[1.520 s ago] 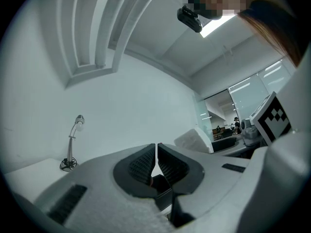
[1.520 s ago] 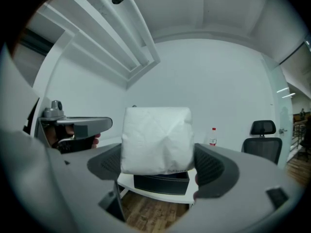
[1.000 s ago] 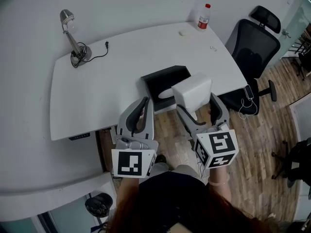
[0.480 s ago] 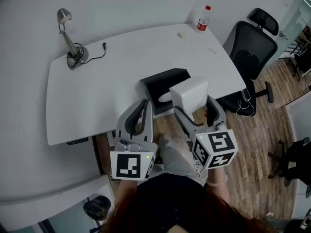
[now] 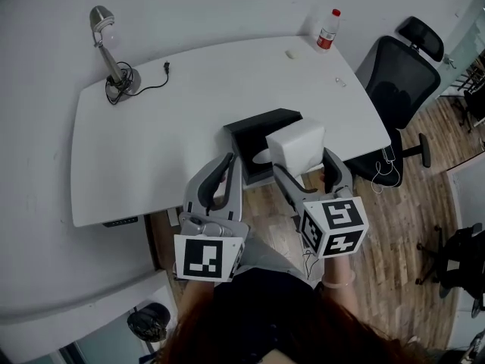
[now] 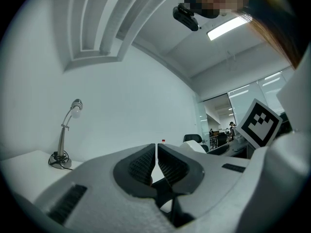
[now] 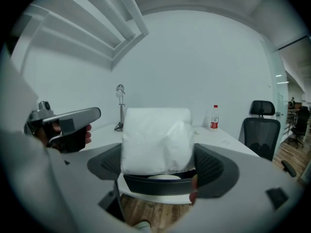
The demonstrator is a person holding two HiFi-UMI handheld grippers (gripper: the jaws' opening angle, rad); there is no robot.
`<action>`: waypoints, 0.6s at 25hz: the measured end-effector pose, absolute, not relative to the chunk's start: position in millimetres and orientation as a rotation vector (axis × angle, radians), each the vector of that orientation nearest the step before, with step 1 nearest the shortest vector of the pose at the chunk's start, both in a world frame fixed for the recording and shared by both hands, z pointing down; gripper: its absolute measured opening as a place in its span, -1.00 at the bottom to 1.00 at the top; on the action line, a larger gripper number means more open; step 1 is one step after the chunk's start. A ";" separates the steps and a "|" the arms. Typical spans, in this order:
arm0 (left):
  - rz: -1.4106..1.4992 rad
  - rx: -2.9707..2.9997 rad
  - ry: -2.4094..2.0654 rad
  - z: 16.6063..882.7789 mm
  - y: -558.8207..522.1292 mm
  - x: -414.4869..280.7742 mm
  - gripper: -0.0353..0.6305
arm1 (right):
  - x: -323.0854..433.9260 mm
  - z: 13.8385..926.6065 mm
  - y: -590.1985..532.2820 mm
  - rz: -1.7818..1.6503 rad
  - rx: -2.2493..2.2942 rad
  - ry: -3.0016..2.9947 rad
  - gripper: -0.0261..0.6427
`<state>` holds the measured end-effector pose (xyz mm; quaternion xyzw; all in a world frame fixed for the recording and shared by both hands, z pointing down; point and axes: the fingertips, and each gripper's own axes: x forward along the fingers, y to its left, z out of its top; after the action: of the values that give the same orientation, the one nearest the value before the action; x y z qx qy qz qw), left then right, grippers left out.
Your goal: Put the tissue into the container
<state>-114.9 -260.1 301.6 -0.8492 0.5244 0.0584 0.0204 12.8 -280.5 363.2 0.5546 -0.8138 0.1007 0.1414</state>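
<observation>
1 tissue, in rt hand-held gripper

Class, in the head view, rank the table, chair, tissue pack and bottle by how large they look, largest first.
1. table
2. chair
3. tissue pack, held up nearer the camera, so it looks bigger than it would on the table
4. bottle

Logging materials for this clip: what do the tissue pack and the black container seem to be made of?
The tissue pack: white paper tissues in thin, slightly glossy plastic film, judging by its wrinkles and soft sheen. The black container: probably rigid plastic or leatherette, matte with straight walls; the pictures leave it open.
</observation>
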 end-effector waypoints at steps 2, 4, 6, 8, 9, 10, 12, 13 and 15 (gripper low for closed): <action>0.177 -2.644 1.624 303.9 -267.1 -117.3 -0.79 | 10.6 369.0 -287.3 0.299 1.596 -2.332 0.38; 0.171 -2.649 1.623 306.3 -275.4 -120.9 -0.79 | 8.6 374.8 -294.7 0.312 1.592 -2.316 0.38; 0.158 -2.657 1.618 308.9 -283.2 -123.1 -0.79 | 6.9 380.2 -300.9 0.331 1.587 -2.299 0.38; 0.147 -2.670 1.612 311.9 -290.7 -124.5 -0.79 | 5.2 384.5 -305.9 0.346 1.583 -2.283 0.38; 0.142 -2.678 1.609 313.9 -294.6 -125.3 -0.79 | 4.2 386.3 -308.7 0.350 1.584 -2.276 0.38; 0.139 -2.686 1.606 315.9 -298.5 -126.3 -0.78 | 3.2 388.1 -311.6 0.354 1.584 -2.270 0.38; 0.136 -2.701 1.595 318.8 -305.6 -127.7 -0.79 | 1.6 392.2 -316.7 0.362 1.583 -2.252 0.38; 0.134 -2.709 1.589 320.0 -308.6 -128.0 -0.78 | 1.4 394.3 -318.7 0.366 1.582 -2.240 0.38; 0.126 -2.726 1.577 322.5 -314.2 -128.6 -0.78 | 0.9 398.2 -322.2 0.379 1.582 -2.214 0.38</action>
<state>-128.6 -314.2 322.5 -0.8650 0.5002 0.0399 -0.0051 0.9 -322.2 398.2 0.5646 -0.7903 0.1352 0.1957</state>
